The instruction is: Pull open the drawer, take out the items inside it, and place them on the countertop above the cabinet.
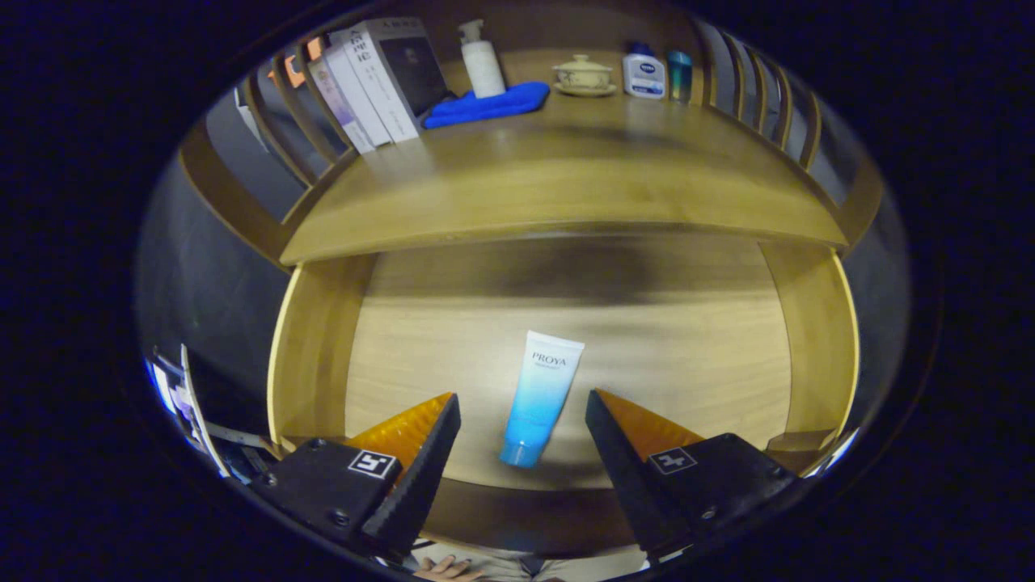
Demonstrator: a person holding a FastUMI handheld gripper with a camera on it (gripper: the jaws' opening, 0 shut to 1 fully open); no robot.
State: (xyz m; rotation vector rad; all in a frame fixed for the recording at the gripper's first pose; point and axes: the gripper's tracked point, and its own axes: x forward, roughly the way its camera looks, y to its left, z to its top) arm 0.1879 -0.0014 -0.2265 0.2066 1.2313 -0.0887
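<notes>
Straddling tube (pixel 540 398) – gripper (pixel 522 404) spread, untouching

Warm, even indoor light across the wooden countertop (pixel 566 174), brightest on its front edge. Broad soft shadow under that edge, darkening the back of the open drawer (pixel 566 323). Dim, cool tones at both sides beyond the cabinet. Strong fisheye bend: straight boards bowed into arcs, slats at the far corners curved and squeezed. Slight softness and smear toward the rim; centre sharp enough for print on the blue-and-white tube (pixel 540 396). Gripper (pixel 522 402) fingers spread wide at either side of the tube, in shade, faint sheen on their inner faces.
</notes>
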